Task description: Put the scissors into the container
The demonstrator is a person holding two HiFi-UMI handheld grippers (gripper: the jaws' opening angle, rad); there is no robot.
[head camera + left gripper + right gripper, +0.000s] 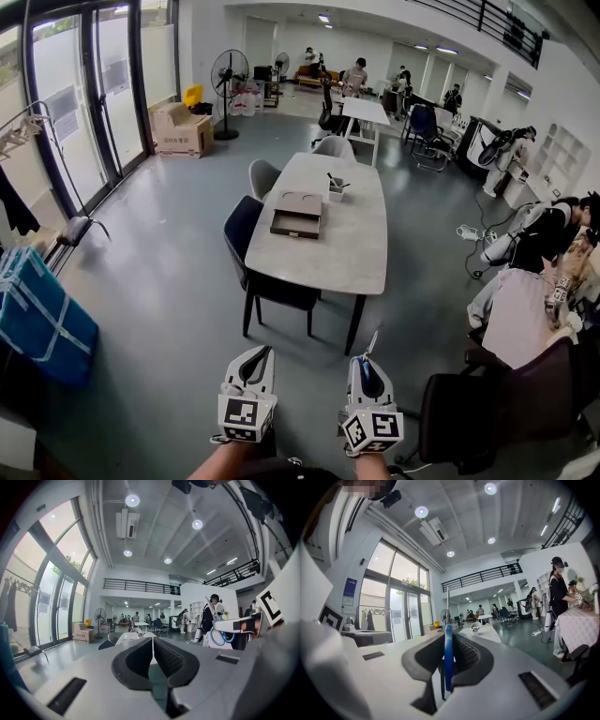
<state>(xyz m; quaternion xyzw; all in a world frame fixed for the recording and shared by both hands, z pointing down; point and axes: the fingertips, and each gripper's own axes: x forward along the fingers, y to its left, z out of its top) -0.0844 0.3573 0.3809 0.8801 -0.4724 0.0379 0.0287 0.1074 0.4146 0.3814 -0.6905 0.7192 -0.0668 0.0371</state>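
Right gripper view, entry one: my right gripper, jaws drawn narrow and clamped on the scissors. The blue handle stands edge-on between the pads, and the thin blade rises past the tips toward 12 o'clock. In the head view the blade tip pokes out ahead of this gripper.

Entry two: my left gripper, jaws closed pad to pad, nothing between them. It rides at 9 o'clock of the right one, the two side by side above the grey floor.

Entry three: long white table, at 12 o'clock of both grippers and well apart from them.

Entry four: small white container, upright on the table's far half, at 1 o'clock of a flat brown tray. Dark items stick up from it, too small for me to tell what they are.

Entry five: dark chair and pale chair, along the table's 9 o'clock side.

Entry six: blue bag at 9 o'clock. Cardboard box and standing fan at 11 o'clock, beside the glass doors.
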